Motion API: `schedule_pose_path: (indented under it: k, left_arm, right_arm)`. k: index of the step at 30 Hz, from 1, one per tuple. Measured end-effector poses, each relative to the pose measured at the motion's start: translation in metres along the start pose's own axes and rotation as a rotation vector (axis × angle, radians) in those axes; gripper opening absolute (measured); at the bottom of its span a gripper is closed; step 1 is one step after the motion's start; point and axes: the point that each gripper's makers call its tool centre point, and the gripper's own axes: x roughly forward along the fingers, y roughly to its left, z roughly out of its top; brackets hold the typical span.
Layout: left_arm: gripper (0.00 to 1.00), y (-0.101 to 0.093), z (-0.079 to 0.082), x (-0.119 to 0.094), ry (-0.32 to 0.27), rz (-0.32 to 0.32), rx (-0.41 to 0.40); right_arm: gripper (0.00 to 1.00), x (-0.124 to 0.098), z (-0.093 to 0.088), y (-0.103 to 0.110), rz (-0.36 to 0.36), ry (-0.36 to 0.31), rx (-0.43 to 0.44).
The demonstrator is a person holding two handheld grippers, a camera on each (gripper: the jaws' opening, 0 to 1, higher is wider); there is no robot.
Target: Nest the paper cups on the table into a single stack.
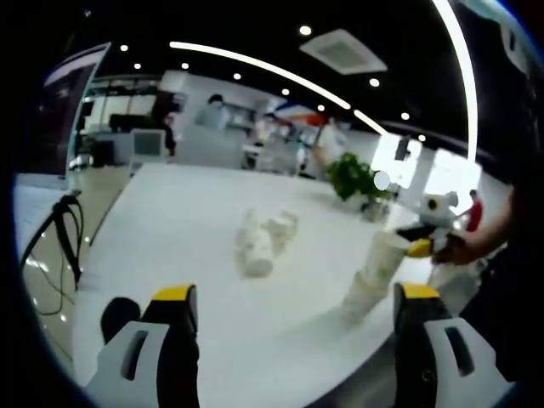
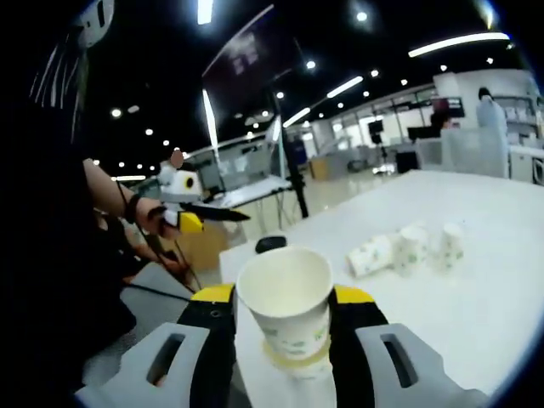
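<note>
Right gripper (image 2: 285,310) clamps the top cup (image 2: 286,308) of the cup stack (image 1: 374,276), standing at the table (image 1: 187,229) edge. Left gripper (image 1: 289,310) hangs open, empty. Loose cups (image 1: 263,242) lie beyond the stack, mid-table. Judged mid-nesting; next, fetch one.

White paper cups with a faint green print (image 2: 287,308) sit on a plain white table (image 2: 476,306), between yellow-tipped black and grey gripper jaws; beyond the table, a green leafy plant (image 1: 357,178).

Green potted plant (image 1: 355,178) at table's far edge; black cables (image 1: 66,229) — ceiling light strips (image 1: 255,61)
</note>
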Motion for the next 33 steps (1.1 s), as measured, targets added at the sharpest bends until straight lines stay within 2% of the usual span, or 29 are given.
schedule_pose_path:
  k: [19, 33]
  left_arm:
    - [0.94, 0.003, -0.002, -0.002, 0.003, 0.004, -0.004]
    - [0.94, 0.004, -0.005, -0.003, 0.008, 0.011, -0.011]
  right_arm:
    - [0.41, 0.008, -0.029, -0.003, -0.011, 0.070, -0.029]
    - [0.42, 0.008, -0.040, -0.005, -0.007, 0.107, -0.049]
